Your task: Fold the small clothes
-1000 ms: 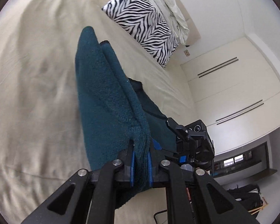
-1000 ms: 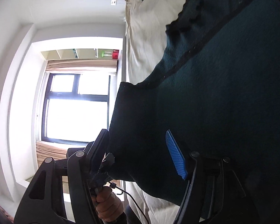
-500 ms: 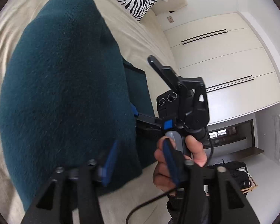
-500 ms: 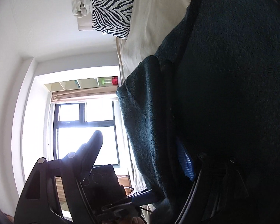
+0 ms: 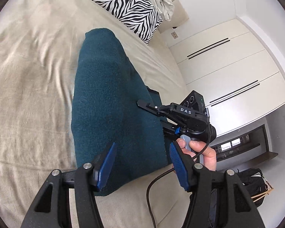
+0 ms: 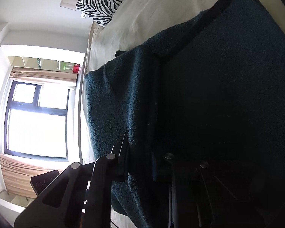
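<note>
Right gripper (image 6: 138,163), jaws just closed, clamps the teal garment (image 5: 112,102); its long axis runs toward the zebra pillow (image 5: 123,5).

The teal garment (image 6: 209,98) runs off the right wrist view's right and lower edges. Its fold hides the right tool's (image 6: 140,161) fingertips, deep in shadow.
</note>
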The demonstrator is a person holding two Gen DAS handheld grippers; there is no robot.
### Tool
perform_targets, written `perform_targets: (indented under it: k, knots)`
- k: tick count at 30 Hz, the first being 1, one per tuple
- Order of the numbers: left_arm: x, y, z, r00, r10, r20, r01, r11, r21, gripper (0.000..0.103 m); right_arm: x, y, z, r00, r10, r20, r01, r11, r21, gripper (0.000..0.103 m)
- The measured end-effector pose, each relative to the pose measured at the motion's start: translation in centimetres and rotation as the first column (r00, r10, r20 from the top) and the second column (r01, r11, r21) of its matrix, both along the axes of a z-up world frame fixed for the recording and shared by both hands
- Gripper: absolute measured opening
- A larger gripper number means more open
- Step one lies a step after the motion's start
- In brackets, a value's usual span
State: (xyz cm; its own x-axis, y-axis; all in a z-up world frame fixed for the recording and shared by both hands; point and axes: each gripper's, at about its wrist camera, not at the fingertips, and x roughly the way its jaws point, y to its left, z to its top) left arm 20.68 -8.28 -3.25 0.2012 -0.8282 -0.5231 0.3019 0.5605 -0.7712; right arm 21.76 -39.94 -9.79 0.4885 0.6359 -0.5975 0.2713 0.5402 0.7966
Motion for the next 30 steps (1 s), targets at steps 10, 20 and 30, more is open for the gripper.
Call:
perform_targets:
  k: [10, 20, 30]
  knots:
    - [0.6, -4.9, 1.6, 0.996, -0.052, 0.066, 0.049, 0.997, 0.056, 0.061, -2.7, -6.2, 2.9, 0.999, -0.03, 0.014, 0.032, 0.99, -0.136, 0.014]
    - [1.5, -9.6, 2.2, 0.988, -0.106, 0.112, 0.092, 0.989, 0.118, 0.061, -5.0, -10.8, 2.8, 0.998, -0.058, -0.018, 0.054, 0.983, -0.177, 0.014]
    - [4.7, -13.5, 1.9, 0.97, -0.069, 0.233, 0.002, 0.961, 0.276, 0.061, -5.9, -12.0, -1.1, 0.993, -0.116, -0.006, 0.115, 0.993, -0.04, 0.014]
